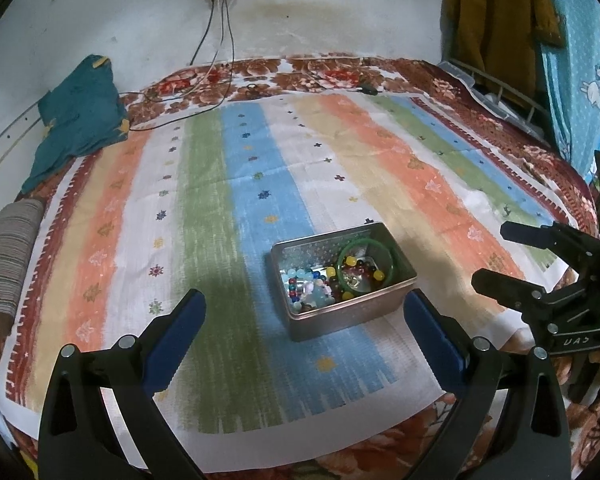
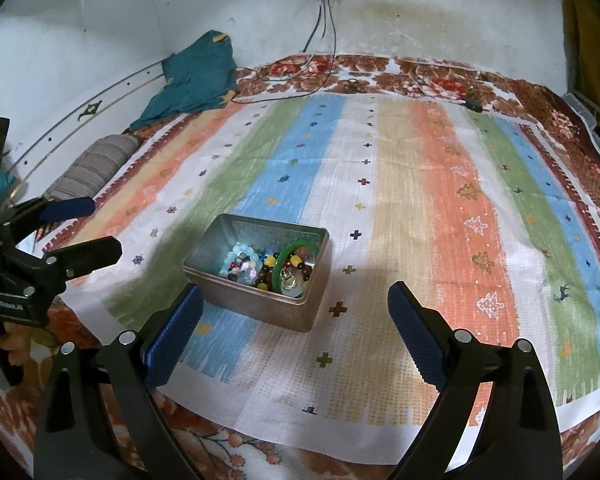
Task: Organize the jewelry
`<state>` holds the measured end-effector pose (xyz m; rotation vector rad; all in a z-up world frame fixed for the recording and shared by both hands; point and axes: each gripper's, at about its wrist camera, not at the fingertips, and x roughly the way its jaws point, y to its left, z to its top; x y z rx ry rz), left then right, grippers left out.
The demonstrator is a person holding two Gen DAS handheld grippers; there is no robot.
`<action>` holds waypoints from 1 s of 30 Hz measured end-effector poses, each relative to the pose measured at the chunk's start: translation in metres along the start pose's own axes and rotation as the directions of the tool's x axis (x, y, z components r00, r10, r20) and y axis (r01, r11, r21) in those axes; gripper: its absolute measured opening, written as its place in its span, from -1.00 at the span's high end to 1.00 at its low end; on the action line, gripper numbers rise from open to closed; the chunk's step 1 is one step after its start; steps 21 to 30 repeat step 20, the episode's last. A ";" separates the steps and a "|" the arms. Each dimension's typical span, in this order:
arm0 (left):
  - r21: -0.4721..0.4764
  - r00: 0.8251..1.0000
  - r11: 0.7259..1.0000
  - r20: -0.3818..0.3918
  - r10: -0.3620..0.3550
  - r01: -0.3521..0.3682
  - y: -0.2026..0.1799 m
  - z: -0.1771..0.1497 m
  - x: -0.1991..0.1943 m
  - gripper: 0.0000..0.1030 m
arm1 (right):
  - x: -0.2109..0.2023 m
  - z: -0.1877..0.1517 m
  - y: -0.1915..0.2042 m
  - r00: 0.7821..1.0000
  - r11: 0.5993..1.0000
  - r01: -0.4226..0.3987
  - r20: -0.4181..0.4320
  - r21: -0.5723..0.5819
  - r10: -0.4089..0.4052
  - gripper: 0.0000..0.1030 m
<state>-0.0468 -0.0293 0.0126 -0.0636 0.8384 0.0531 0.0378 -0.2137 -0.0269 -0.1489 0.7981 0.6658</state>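
An open metal tin (image 1: 300,326) (image 2: 256,308) stands on the striped cloth. It holds a green bangle (image 1: 342,254) (image 2: 278,266), pale blue beads (image 1: 294,280) (image 2: 236,254) and mixed dark red and yellow bead bracelets (image 1: 358,270) (image 2: 266,268). My left gripper (image 1: 306,300) is open and empty, just in front of the tin; it also shows at the left of the right wrist view (image 2: 100,226). My right gripper (image 2: 294,294) is open and empty, in front and right of the tin; it also shows at the right of the left wrist view (image 1: 490,258).
The striped cloth (image 1: 228,184) (image 2: 400,184) covers a floral blanket on a bed. A teal garment (image 1: 80,116) (image 2: 196,76) and a striped roll (image 1: 8,264) (image 2: 96,166) lie at the left edge. Cables (image 1: 216,40) hang from a wall socket. Clothes (image 1: 496,12) hang at the right.
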 end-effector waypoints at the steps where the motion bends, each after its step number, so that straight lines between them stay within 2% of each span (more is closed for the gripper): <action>1: 0.002 1.000 1.000 0.000 -0.001 0.001 -0.001 0.000 0.000 -0.89 | 0.000 0.000 0.000 1.000 1.000 -0.001 0.001 0.000 0.001 -0.83; 16: 0.020 1.000 1.000 -0.021 -0.010 0.011 -0.005 -0.001 0.003 -0.89 | -0.001 0.001 -0.001 1.000 1.000 0.000 0.003 0.005 0.000 -0.83; 30: 0.027 1.000 1.000 -0.003 -0.007 0.007 -0.007 -0.001 0.000 -0.89 | -0.001 0.002 -0.002 1.000 1.000 -0.002 0.004 0.001 0.002 -0.83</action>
